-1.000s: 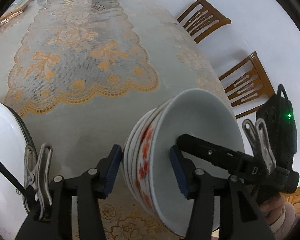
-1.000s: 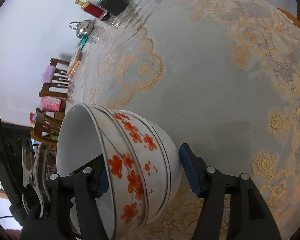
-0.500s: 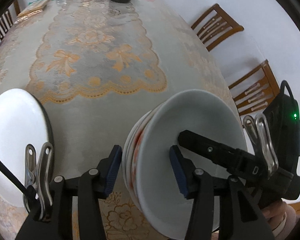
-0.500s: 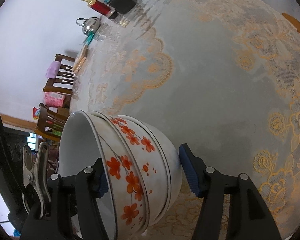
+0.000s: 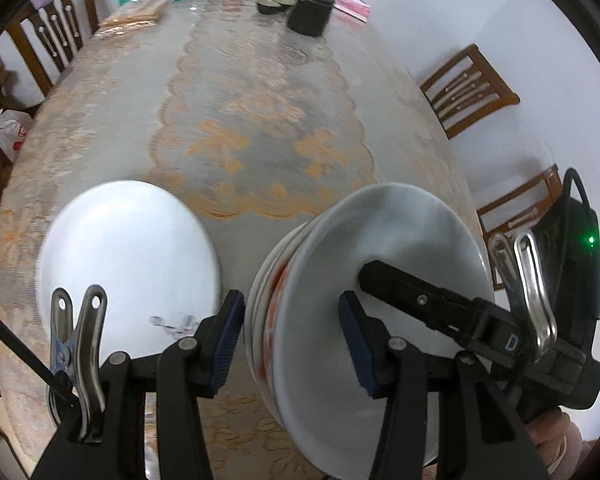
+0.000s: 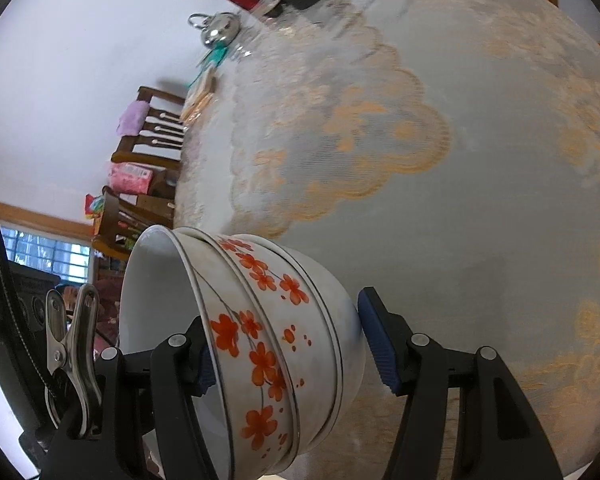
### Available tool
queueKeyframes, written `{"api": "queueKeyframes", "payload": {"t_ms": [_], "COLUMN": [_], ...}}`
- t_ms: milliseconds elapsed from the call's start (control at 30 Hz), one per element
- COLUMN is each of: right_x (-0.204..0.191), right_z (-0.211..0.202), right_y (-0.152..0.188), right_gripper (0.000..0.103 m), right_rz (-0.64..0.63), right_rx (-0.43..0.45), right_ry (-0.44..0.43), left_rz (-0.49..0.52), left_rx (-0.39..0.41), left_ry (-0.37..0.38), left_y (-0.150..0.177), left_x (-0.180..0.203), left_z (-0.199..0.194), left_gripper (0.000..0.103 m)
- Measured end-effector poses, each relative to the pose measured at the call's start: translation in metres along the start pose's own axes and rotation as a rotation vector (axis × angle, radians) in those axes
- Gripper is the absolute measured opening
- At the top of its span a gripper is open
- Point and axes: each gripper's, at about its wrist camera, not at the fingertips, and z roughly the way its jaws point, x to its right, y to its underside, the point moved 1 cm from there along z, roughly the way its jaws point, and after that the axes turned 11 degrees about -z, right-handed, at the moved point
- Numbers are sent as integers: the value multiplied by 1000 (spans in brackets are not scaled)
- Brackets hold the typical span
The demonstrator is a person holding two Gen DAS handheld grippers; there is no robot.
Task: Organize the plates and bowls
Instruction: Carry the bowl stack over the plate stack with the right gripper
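both grippers' blue-padded fingers (image 5: 230, 336) clasp a glossy nested stack of flowered ceramic bowls (image 6: 268, 344) above the lace tablecloth (image 5: 260, 112).

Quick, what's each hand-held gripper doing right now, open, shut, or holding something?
Left hand-held gripper: shut on the stack of bowls, one pad inside, one outside.
Right hand-held gripper: shut on the same stack of bowls from its other side.

bowls (image 6: 268, 340): white, orange-red blossoms (grey stems) | plate (image 5: 128, 256): white | tablecloth (image 5: 260, 120): orange lace
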Motion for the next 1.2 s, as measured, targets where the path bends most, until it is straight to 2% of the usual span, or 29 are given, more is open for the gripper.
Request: {"api": "queueKeyframes", "payload": {"t_ms": [200, 333, 500, 633, 800, 933, 1200], "right_x": [-51, -79, -102, -106, -103, -102, -100], "right_z": [27, 53, 83, 105, 121, 125, 129], "right_y": [-6, -4, -1, 0, 2, 0, -6], "right_gripper": [62, 62, 62, 62, 62, 61, 61], "right_rz": [-31, -41, -47, -21, 11, 7, -5], "right_rx": [-12, -32, -53, -68, -77, -64, -47], "right_ry": [-29, -39, -27, -1, 18, 40, 27], "left_rz": [-47, -82, -89, -103, -91, -61, -32], "left_rx": [42, 35, 13, -19, -51, -42, -18], "left_ry": [-27, -40, -55, -56, -58, -55, -41], "left_y": [-14, -23, -32, -39, -42, -47, -52], "left_x": [-48, -87, -123, -144, -152, -151, -151], "left_z": [-30, -37, -32, -19, -6, -4, -2], "left_gripper": [51, 51, 50, 50, 49, 45, 45]}}
